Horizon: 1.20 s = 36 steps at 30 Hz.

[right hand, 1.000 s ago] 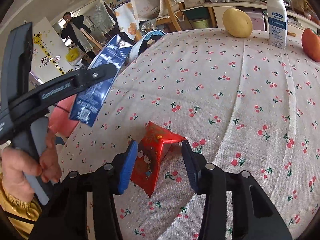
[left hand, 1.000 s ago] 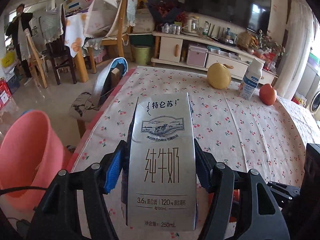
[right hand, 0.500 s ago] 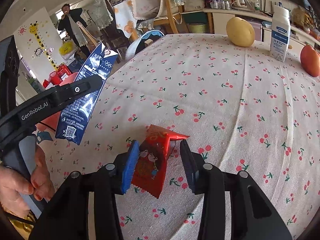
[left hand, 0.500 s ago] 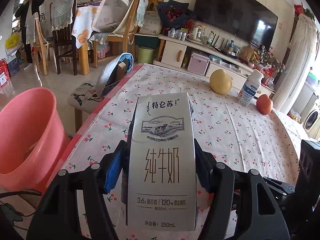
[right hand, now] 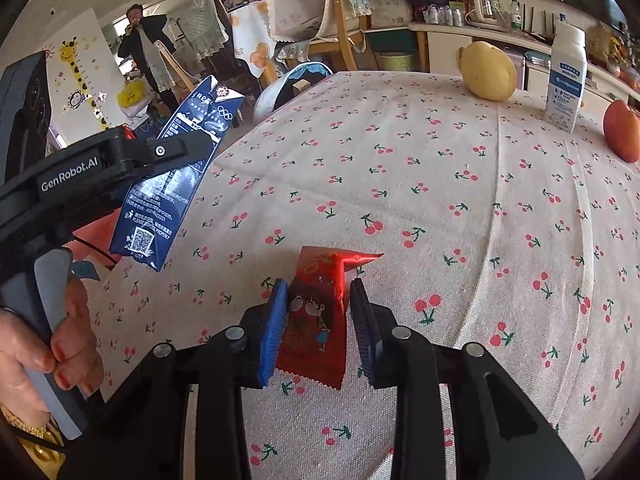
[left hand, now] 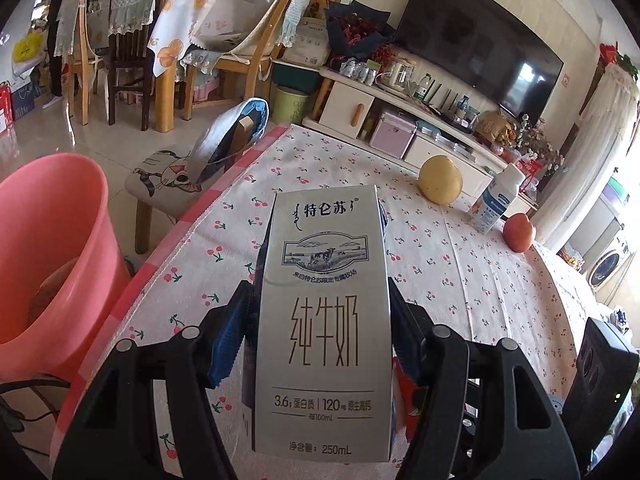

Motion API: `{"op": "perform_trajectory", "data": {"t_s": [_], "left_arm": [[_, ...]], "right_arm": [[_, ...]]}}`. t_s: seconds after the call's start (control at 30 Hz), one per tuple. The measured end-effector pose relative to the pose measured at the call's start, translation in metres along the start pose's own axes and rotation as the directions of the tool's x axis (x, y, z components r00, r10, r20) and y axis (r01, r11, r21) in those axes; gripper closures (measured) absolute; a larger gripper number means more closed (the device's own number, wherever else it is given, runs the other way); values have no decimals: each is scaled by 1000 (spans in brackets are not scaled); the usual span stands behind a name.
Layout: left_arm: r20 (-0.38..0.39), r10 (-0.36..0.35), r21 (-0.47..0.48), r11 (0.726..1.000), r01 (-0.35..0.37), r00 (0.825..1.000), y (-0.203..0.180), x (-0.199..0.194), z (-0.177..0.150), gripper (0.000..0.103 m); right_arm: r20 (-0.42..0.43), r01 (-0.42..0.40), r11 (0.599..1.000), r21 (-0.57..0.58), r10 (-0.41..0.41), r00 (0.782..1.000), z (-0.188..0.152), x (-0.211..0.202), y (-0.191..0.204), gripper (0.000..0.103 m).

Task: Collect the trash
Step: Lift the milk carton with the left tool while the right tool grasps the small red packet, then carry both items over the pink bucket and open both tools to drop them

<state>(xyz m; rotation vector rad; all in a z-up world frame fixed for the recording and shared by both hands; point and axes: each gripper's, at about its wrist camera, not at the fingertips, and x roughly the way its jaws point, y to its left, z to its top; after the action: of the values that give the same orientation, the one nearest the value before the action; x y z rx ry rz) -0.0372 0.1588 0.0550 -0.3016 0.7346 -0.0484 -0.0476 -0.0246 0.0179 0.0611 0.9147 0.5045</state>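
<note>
My left gripper (left hand: 318, 320) is shut on a silver and blue 250 mL milk carton (left hand: 324, 320), held in the air over the table's left edge. The carton also shows in the right wrist view (right hand: 172, 196), clamped by the left gripper (right hand: 188, 148). A pink bucket (left hand: 44, 248) stands on the floor to the left, below the table edge. My right gripper (right hand: 318, 316) is shut on a red snack wrapper (right hand: 318, 320) with cartoon figures, lifted just above the cherry-print tablecloth (right hand: 440, 200).
A yellow pear (right hand: 488, 70), a white bottle (right hand: 566, 76) and a red apple (right hand: 622, 130) stand at the table's far side. A chair with a cat cushion (left hand: 172, 176) sits by the table's left edge. A person (right hand: 146, 40) stands far back.
The left gripper has carried the carton up and leftward, nearer the pink bucket. The right gripper has closed on the red wrapper and lifted it slightly.
</note>
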Motion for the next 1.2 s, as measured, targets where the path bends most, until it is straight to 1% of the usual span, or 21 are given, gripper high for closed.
{"op": "perform_trajectory", "data": {"t_s": [0.13,0.23,0.4,0.47,0.63,0.77,0.9,1.0,1.07,1.1,1.2], "left_arm": [[16,-16,-17,1000,16,1000,3,-4,4,38],[33,-15,-25,1000,16,999,6,-8,7,38],[58,-14,-51,999,17,998,15,-15,11,38],[77,-1,-55,998,5,997,19,-20,13,38],[135,14,-93,996,-1,991,34,-34,22,38],[197,47,-137,990,-20,979,51,-49,28,38],[267,104,-204,978,-49,958,75,-67,36,38],[308,182,-282,955,-93,934,99,-80,40,38],[312,229,-330,936,-121,922,116,-85,42,38],[308,256,-364,922,-135,916,127,-87,43,38],[289,297,-436,887,-151,910,153,-90,47,38]], "right_arm": [[5,19,1000,-14,-19,1000,-1,-1,4,72],[17,56,998,-38,-56,998,-2,-2,11,74],[50,104,994,-40,-102,994,-3,-8,20,80],[59,115,993,-27,-113,992,0,-10,22,83],[102,129,992,-13,-127,987,14,-17,36,84],[137,90,996,-16,-87,987,32,-22,56,84],[158,22,999,-45,-15,987,55,-23,87,84],[167,-48,996,-75,59,984,74,-18,113,84],[161,-93,991,-97,107,981,87,-12,132,84],[156,-112,988,-108,128,979,94,-8,143,84],[145,-157,977,-143,177,973,109,7,171,84]]}}
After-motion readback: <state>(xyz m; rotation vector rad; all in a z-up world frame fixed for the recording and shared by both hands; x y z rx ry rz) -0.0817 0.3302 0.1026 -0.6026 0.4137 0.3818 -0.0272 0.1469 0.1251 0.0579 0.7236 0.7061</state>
